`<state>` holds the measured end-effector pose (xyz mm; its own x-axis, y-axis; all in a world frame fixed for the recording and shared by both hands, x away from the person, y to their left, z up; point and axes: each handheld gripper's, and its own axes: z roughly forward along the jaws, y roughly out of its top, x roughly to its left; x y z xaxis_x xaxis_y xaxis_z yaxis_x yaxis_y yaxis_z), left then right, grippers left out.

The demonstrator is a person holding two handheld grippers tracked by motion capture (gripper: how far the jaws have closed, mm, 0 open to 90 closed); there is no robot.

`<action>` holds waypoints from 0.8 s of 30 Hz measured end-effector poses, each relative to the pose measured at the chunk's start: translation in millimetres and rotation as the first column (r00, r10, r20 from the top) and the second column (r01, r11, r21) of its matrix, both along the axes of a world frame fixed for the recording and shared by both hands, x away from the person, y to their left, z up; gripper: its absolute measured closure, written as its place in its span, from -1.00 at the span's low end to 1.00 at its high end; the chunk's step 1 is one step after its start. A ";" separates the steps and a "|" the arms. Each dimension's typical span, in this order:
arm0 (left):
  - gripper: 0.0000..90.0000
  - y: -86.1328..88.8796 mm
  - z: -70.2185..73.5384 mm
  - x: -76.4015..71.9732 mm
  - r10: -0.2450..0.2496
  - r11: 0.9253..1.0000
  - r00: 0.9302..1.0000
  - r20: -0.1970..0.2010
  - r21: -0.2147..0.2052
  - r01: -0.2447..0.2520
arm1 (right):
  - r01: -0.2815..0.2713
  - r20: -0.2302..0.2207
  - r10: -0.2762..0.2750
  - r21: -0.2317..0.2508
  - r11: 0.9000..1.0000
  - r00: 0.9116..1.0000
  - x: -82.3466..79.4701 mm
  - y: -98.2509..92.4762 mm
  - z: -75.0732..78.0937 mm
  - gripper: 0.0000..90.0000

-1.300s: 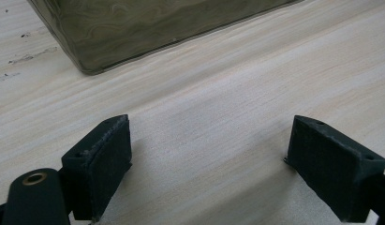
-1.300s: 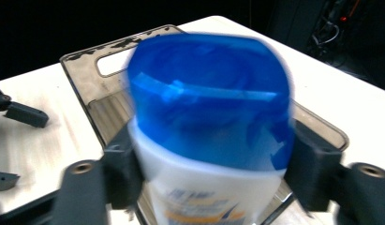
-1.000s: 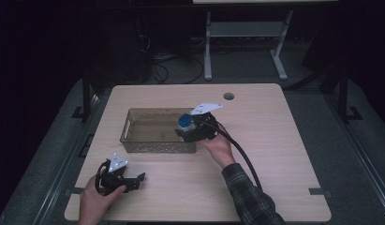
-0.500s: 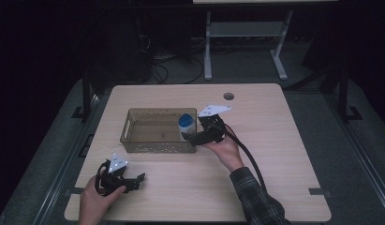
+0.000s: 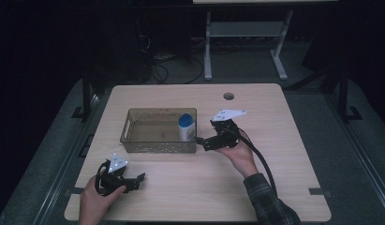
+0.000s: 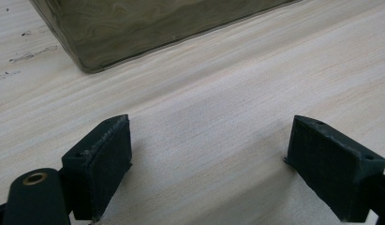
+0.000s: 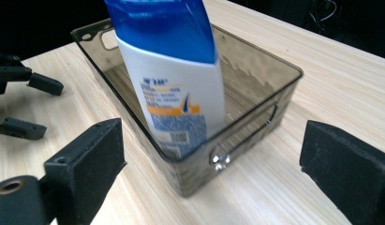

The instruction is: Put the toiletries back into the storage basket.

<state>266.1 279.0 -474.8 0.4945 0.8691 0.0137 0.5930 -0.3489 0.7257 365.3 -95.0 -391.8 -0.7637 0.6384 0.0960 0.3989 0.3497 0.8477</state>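
Observation:
A white bottle with a blue cap [image 5: 185,127] [image 7: 171,70] stands upright in the right end of a smoky clear bin [image 5: 134,140] [image 7: 270,89]. My right gripper [image 5: 203,143] [image 7: 213,173] is open just outside the bin's right wall, its jaws wide apart and empty, pointing at the bottle. My left gripper [image 5: 138,180] [image 6: 209,164] rests open near the table's front left edge, nothing between its jaws, with the bin's corner [image 6: 92,47] ahead of it.
The wooden table [image 5: 284,159] has a cable hole [image 5: 228,96] at the back right. A cable [image 5: 260,159] trails from the right gripper along the sleeve. A metal stand [image 5: 241,33] and dark floor lie beyond the table.
The right gripper let go of the bottle, which now stands in the bin, and drew back to the right and down outside the wall. The left gripper stayed put.

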 end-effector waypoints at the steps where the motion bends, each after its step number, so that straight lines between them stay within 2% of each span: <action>1: -0.71 0.0 0.0 0.0 0.000 1.000 1.000 0.000 -0.001 0.000 | 0.004 0.001 -0.004 0.001 1.000 1.000 -1.2 -1.9 0.0 -0.86; 13: -0.71 -0.3 -0.1 -0.1 0.002 1.000 1.000 0.000 -0.004 -0.002 | 0.034 -0.007 -0.034 -0.005 0.999 0.999 -17.0 -33.0 -2.1 -0.86; 16: -0.71 -0.1 0.0 0.0 0.000 1.000 1.000 0.000 0.000 0.000 | 0.049 -0.016 -0.049 -0.012 0.999 0.999 -20.7 -41.6 -3.2 -0.86; 20: -0.71 0.0 0.0 0.0 0.000 1.000 1.000 0.000 0.000 0.000 | 0.067 -0.005 -0.067 -0.039 0.997 0.998 -28.1 -52.6 -4.5 -0.86; 24: -0.71 -0.2 -0.1 -0.1 0.001 1.000 1.000 -0.001 -0.002 -0.001 | 0.076 -0.018 -0.077 -0.034 0.997 0.997 -35.8 -64.2 -6.5 -0.89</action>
